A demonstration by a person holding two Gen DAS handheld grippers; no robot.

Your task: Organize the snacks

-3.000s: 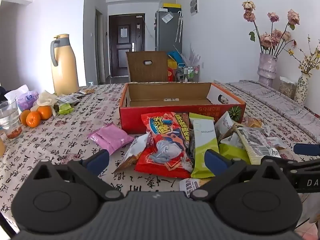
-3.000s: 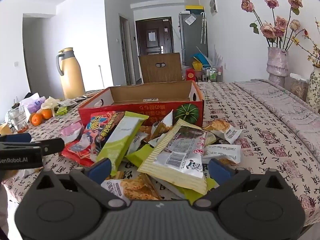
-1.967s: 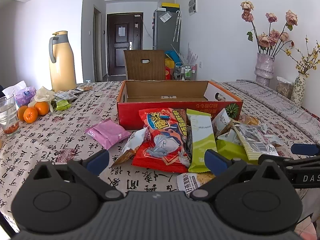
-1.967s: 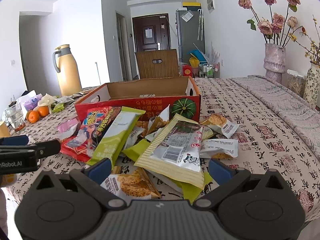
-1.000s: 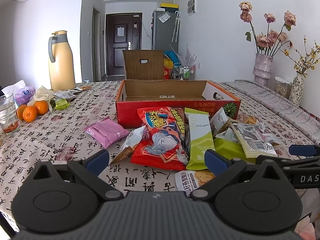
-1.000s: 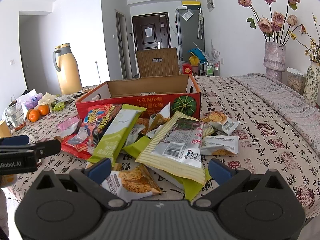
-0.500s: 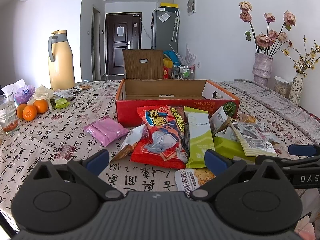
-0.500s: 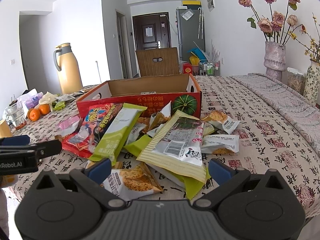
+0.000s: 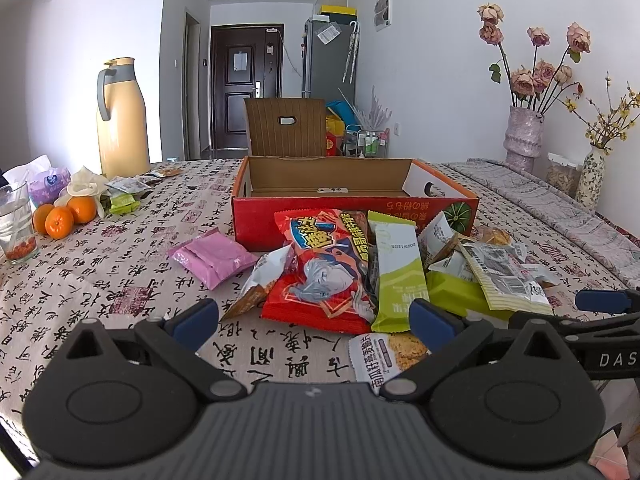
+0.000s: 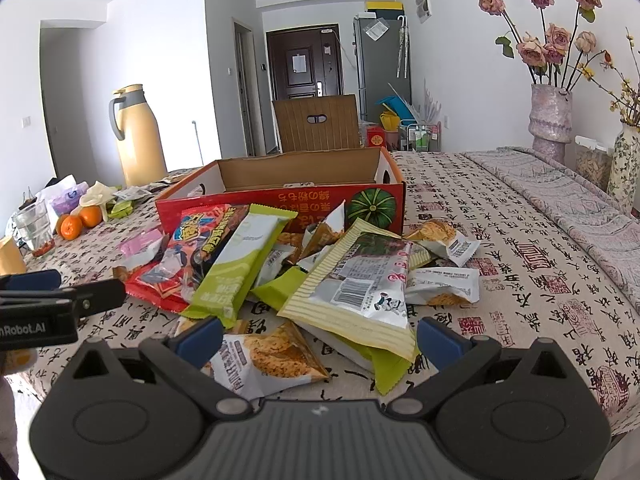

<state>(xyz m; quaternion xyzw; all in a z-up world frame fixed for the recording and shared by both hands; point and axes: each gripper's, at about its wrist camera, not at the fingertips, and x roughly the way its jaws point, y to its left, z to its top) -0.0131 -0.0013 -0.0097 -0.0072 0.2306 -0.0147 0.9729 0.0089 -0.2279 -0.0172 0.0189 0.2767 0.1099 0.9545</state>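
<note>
Both the left gripper (image 9: pixel 314 322) and the right gripper (image 10: pixel 319 336) hang released, jaws spread wide and holding nothing, at the near edge of the table (image 9: pixel 120 280). The snack packets (image 10: pixel 280 272) lie heaped just before the red box (image 9: pixel 352 200), which stands farther back.

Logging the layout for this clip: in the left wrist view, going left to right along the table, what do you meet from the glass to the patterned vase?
Glass → oranges → pink packet → red snack bag → light green packet → striped yellow packet → patterned vase.
</note>
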